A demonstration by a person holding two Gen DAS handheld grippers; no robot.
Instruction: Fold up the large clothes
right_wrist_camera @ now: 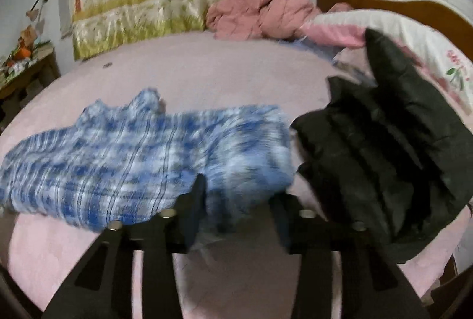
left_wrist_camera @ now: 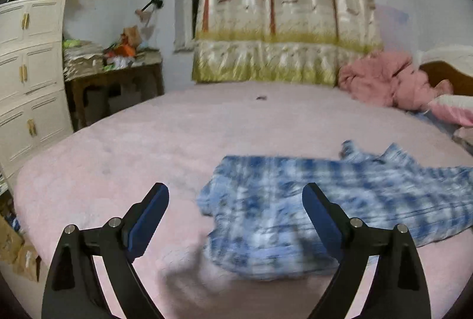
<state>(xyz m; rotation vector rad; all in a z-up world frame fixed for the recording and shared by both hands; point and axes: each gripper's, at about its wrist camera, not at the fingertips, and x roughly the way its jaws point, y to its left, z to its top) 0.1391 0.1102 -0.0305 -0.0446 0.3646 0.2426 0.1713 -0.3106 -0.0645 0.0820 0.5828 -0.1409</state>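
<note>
Our spread left gripper (left_wrist_camera: 235, 200) is hovering; right gripper (right_wrist_camera: 236, 200), state unclear, is nearing the soft blue-and-white plaid shirt (right_wrist_camera: 133, 153) at lower centre, likeliest gripped by its hem.

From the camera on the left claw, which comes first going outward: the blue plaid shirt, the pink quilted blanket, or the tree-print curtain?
In the left wrist view, from the left claw:
1. Blue plaid shirt, lying on the pink bed right at the fingers, spreading to the right.
2. Pink quilted blanket, bunched at the bed's far right.
3. Tree-print curtain, hanging on the back wall beyond the bed.
</note>
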